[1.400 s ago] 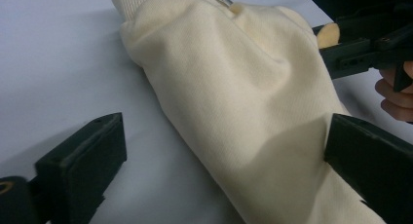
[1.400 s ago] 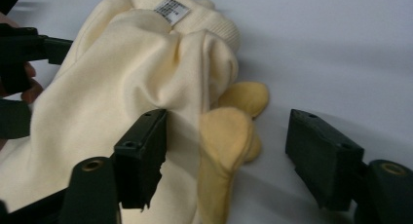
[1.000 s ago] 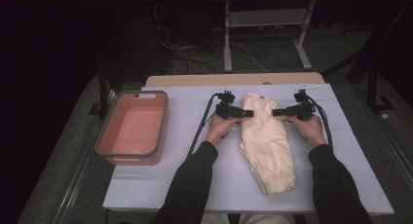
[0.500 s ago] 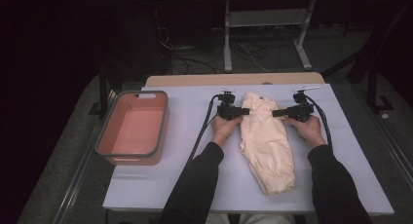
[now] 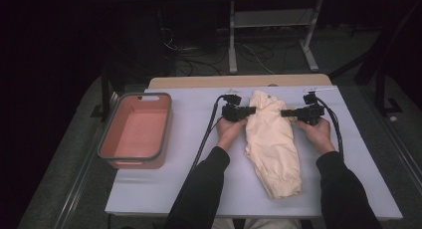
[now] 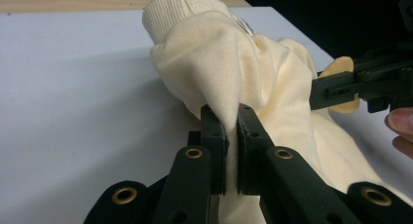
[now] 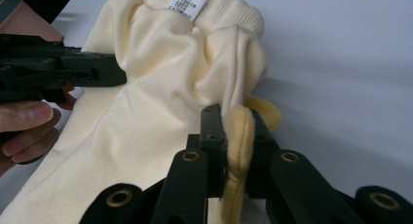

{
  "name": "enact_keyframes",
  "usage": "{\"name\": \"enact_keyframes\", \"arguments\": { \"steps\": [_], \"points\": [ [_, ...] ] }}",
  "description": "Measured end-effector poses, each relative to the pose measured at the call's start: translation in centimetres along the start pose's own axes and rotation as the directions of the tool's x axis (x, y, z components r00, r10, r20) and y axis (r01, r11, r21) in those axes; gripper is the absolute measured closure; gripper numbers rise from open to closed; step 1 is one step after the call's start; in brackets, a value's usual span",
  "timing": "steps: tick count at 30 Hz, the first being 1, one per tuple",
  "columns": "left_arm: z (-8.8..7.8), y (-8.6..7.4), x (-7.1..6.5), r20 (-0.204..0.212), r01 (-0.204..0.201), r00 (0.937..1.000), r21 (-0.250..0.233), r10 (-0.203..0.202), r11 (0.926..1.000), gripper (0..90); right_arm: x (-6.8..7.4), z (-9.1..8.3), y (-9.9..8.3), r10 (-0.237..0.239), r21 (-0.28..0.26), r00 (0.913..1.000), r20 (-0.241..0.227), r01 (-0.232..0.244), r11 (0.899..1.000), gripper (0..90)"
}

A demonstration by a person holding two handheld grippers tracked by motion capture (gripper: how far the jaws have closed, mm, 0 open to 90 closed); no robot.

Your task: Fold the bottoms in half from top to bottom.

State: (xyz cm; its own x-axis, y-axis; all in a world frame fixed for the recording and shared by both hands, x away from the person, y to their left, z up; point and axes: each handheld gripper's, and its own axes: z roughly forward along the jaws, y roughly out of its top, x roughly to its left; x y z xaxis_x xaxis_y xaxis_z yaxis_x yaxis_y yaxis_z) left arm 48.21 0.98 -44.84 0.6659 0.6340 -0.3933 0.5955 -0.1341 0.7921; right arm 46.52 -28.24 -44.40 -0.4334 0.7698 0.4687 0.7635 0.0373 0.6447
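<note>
A cream knitted garment (image 5: 273, 144) lies lengthwise on the pale table (image 5: 164, 189), ribbed hem and label (image 7: 187, 1) at the far end. My left gripper (image 5: 254, 110) points in from the left at its upper edge; in the left gripper view the jaws (image 6: 231, 119) are shut on a pinched fold of the garment (image 6: 243, 63), having just closed. My right gripper (image 5: 283, 112) points in from the opposite side. Its jaws (image 7: 238, 119) have just closed and pinch a thick rolled edge of the garment (image 7: 160, 87). Each gripper view shows the other gripper across the cloth.
An orange bin with a grey rim (image 5: 134, 132) stands on the left part of the table. A wooden strip (image 5: 239, 81) runs along the table's far edge. Cables (image 5: 204, 139) trail from both grippers. Dark floor and a stand lie beyond.
Both pairs of jaws have shut onto the garment's upper side edges, drawing the cloth into small folds. The hands have stayed in nearly the same place.
</note>
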Motion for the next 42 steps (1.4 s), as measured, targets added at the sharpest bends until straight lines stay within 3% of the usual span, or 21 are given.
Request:
{"name": "enact_keyframes", "arguments": {
  "steps": [9,20,42],
  "points": [
    [-0.9,0.5,-0.7,0.04,0.002,0.9992,-0.049,0.0,0.9988,84.3,0.3,-1.3,-0.2,-0.026,-0.053,0.9994,-0.022,0.025,0.998,80.8],
    [-2.2,0.7,-1.7,0.097,0.003,0.9952,-0.101,0.007,0.9949,84.2,0.7,-3.0,-0.8,-0.021,-0.113,0.997,-0.074,0.012,0.994,80.9],
    [-4.4,0.2,-2.9,0.17,-0.011,0.9849,-0.129,0.033,0.9916,84.1,2.9,-5.5,-2.0,-0.069,-0.162,0.9934,-0.092,0.054,0.985,80.8]
  ]
}}
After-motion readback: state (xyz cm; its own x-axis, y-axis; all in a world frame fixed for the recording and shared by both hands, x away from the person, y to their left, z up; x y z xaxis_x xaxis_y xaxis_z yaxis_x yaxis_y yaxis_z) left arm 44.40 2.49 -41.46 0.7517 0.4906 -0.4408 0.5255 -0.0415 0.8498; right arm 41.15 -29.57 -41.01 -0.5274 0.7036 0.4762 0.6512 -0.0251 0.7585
